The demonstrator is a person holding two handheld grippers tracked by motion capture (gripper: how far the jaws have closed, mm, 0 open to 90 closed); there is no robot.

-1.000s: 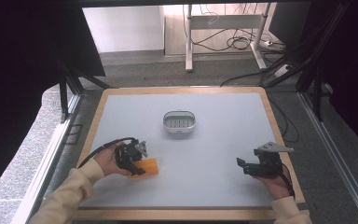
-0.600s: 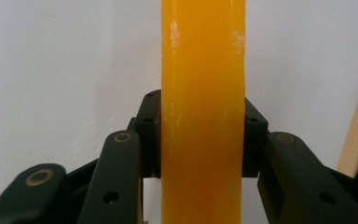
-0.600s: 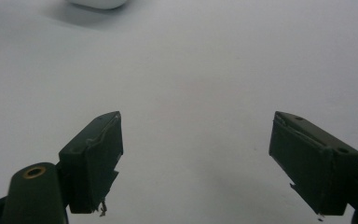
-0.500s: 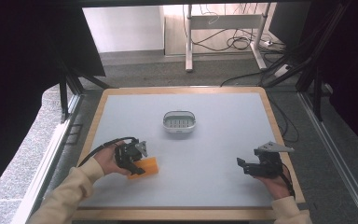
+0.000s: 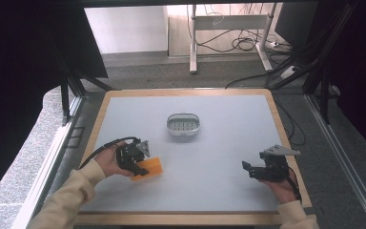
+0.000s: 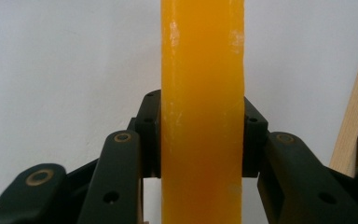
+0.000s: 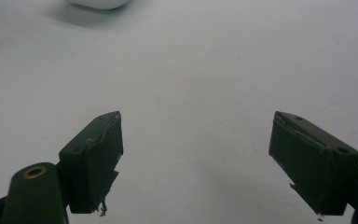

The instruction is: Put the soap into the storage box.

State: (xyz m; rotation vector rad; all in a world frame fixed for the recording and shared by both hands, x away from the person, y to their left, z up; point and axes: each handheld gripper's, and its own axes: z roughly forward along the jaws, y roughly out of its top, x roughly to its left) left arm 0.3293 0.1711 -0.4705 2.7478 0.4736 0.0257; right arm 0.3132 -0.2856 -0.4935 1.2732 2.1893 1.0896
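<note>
An orange soap-like bar [image 5: 148, 168] lies at the table's front left, and my left gripper [image 5: 140, 164] is shut on it. In the left gripper view the orange bar [image 6: 201, 112] stands edge-on between the two black jaws, which press its sides. My right gripper [image 5: 247, 168] rests near the table's front right edge, held by a hand. In the right gripper view my right gripper [image 7: 198, 161] is wide open over bare white table, nothing between its jaws. A white oval dish [image 5: 184, 125] with a slotted inside sits at the table's middle.
The white table [image 5: 219, 143] has a wooden rim. The white dish's edge [image 7: 98, 3] peeks in at the top of the right gripper view. Black frame posts stand at both sides, and cables lie on the floor beyond the table.
</note>
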